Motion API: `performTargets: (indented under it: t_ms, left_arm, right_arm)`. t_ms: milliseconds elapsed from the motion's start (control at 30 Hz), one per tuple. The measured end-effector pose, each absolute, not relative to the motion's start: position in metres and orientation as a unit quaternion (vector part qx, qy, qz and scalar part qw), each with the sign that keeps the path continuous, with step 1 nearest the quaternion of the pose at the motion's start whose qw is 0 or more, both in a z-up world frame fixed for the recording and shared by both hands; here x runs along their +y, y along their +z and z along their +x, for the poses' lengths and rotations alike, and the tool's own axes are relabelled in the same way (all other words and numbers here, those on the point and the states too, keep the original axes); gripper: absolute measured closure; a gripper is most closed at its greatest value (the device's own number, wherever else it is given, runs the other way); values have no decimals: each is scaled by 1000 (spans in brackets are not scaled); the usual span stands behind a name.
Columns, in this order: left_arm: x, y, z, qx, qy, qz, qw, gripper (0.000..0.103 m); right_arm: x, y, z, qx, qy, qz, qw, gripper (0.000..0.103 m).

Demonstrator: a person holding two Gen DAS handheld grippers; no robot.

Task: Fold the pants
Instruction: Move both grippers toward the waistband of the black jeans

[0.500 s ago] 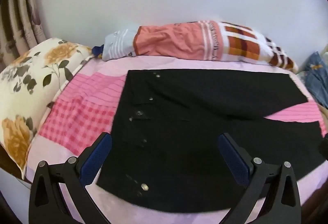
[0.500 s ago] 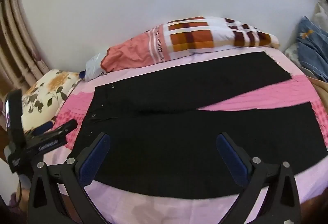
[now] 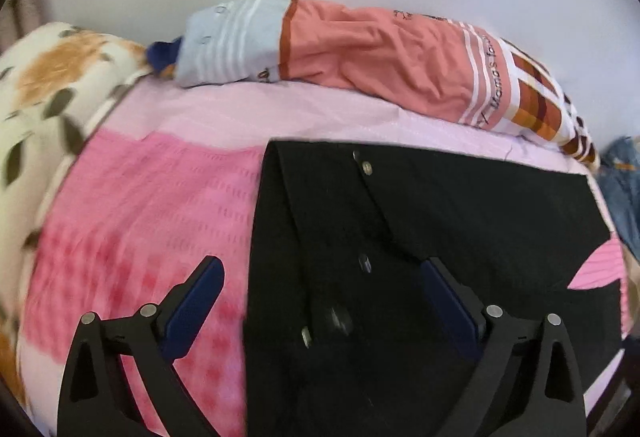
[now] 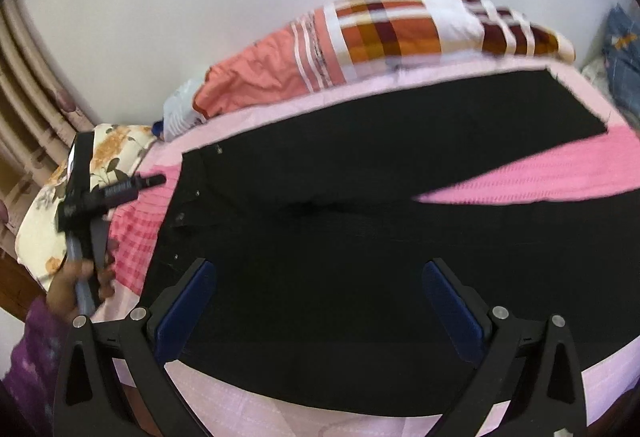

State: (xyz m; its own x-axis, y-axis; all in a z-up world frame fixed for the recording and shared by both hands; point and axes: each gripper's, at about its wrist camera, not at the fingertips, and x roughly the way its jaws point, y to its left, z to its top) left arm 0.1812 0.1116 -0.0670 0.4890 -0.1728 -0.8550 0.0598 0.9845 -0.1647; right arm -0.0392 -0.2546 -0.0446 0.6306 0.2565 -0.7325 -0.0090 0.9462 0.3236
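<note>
Black pants (image 3: 460,221) lie flat on the pink bed, waistband to the left, two legs spread apart to the right. Metal buttons (image 3: 366,168) dot the waist. My left gripper (image 3: 322,277) is open and empty, hovering over the waistband edge. In the right wrist view the pants (image 4: 360,237) fill the middle, with pink sheet showing between the legs. My right gripper (image 4: 316,277) is open and empty above the near leg. The left gripper's body (image 4: 108,193) shows at the left, held by a hand.
A pink checked bedsheet (image 3: 152,221) covers the bed. A floral pillow (image 3: 44,105) lies at the left. A rolled orange and plaid quilt (image 3: 380,61) lies along the white wall. Blue denim (image 4: 620,53) sits at the far right. Curtains (image 4: 36,85) hang at the left.
Both grippers have moved forward and closer to the pants. The left one has shifted toward the waistband. Both stay open.
</note>
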Motion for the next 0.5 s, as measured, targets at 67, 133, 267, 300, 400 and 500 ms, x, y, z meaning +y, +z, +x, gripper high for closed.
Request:
performTargets:
  t_ms: [67, 133, 267, 300, 400, 500]
  left_arm:
    - [119, -71, 196, 502, -56, -43, 862, 6]
    - [130, -74, 216, 492, -72, -53, 866, 6]
    - [137, -88, 253, 501, -68, -27, 862, 15]
    - [136, -92, 261, 505, -70, -17, 860, 24]
    - [131, -110, 286, 520, -87, -2, 850, 34]
    - [134, -124, 299, 529, -121, -37, 839, 37]
  right_arm:
    - [-256, -51, -35, 433, 71, 155, 885, 0]
    - [-258, -56, -30, 440, 67, 161, 881, 0]
    - [-258, -61, -24, 450, 64, 164, 876, 0]
    - [-258, -62, -22, 452, 63, 163, 875, 0]
    - [-254, -66, -19, 458, 64, 159, 872, 0]
    - [-252, -69, -16, 464, 64, 154, 870, 0]
